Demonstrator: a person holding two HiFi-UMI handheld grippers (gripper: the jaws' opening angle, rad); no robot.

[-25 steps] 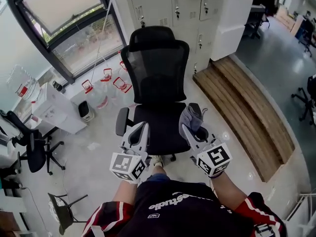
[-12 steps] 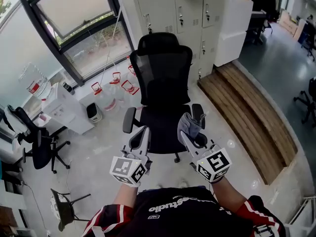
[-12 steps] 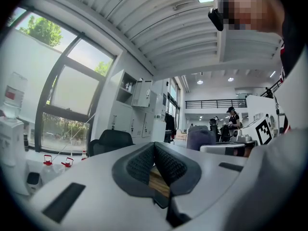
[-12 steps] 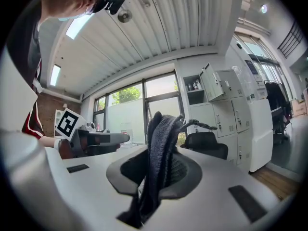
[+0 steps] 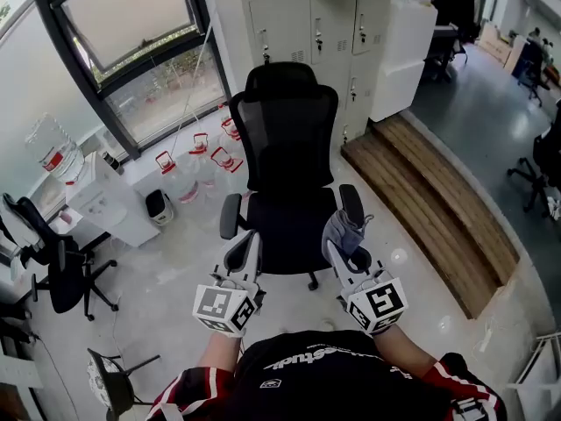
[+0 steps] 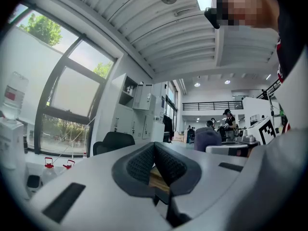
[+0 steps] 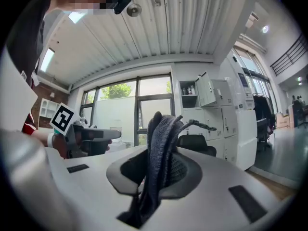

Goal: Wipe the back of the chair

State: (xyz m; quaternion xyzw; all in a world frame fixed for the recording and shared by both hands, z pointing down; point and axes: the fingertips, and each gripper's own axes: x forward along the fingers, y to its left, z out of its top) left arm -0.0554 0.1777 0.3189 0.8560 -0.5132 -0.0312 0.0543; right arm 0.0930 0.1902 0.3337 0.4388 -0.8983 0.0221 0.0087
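- Right tool (image 5: 337, 246): clenched on a grey cloth (image 7: 160, 143). In the right gripper view the fabric stands up between the jaws and trails down in front of them.
- Left tool (image 5: 243, 247): jaws pressed together, with nothing between them in the left gripper view.
- Chair (image 5: 289, 222): black office type, standing on the floor (image 5: 175, 270) ahead of the person, seat facing them. Cabinets (image 5: 316, 16) and a window (image 5: 131, 24) are behind it.
- Chair back (image 5: 285, 130): upright, dark mesh, with a headrest on top. Only its front face shows; the rear face is hidden from every view.
- Position: in the head view both tools are held low, near the front edge of the seat and well apart from the chair back. The cloth appears to touch no part of the chair.
- Progress (judgement): the cloth is in hand and ready, but wiping does not appear to have begun.
- Remaining (judgement): carry the cloth up to the chair back, press it on, and pass it across the mesh. The left tool is free to steady the chair.
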